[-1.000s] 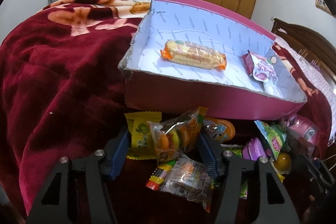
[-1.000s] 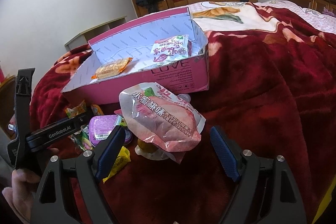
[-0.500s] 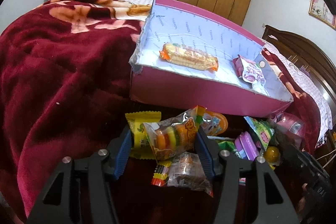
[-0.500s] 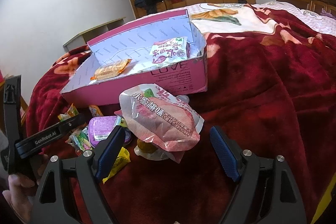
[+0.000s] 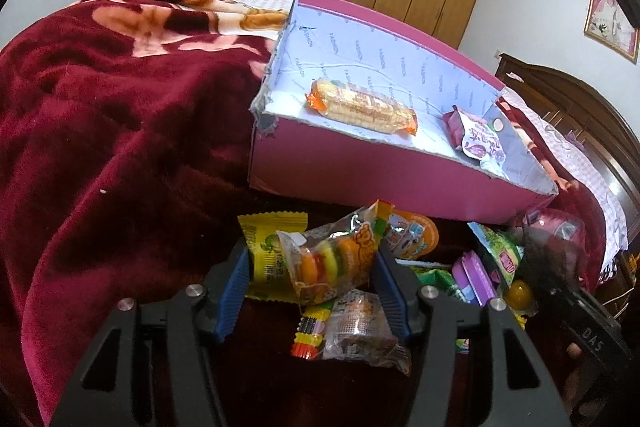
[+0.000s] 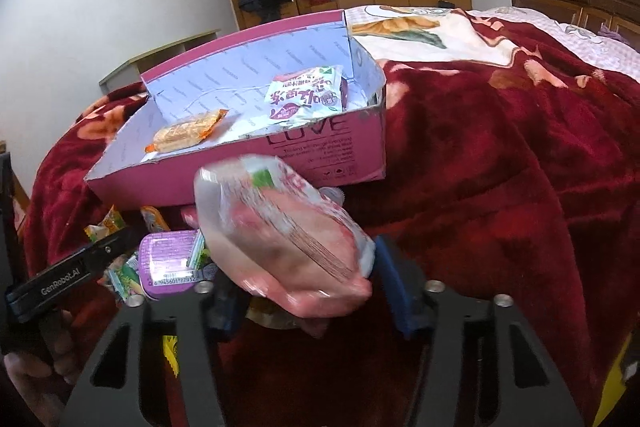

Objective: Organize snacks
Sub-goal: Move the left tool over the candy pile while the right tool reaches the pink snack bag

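From the left wrist camera, the pink box (image 5: 400, 171) sits on the red blanket (image 5: 100, 147) at the far side, with only two snacks inside: a cracker pack (image 5: 362, 105) near the middle and a jelly pouch (image 5: 476, 137) toward the right end. The pile in front of the box is far larger: a yellow packet (image 5: 266, 247), an orange pouch (image 5: 412, 239), a purple tub (image 5: 476, 271) and others. The left gripper (image 5: 310, 279) pinches a gummy burger bag (image 5: 336, 259) between its blue pads, lifted just above the pile.

From the right wrist camera, the same box (image 6: 320, 151) shows the cracker pack (image 6: 188, 131) at left and the jelly pouch (image 6: 308, 95) at right. The right gripper (image 6: 304, 287) is closing its jaws on a pink sealed bag (image 6: 288, 243), which lies between them and looks blurred. The pads appear to press its sides. The purple tub (image 6: 172, 263) lies left of it.

Judging by this, sorting has barely begun: two items boxed, two in hand, most still loose.
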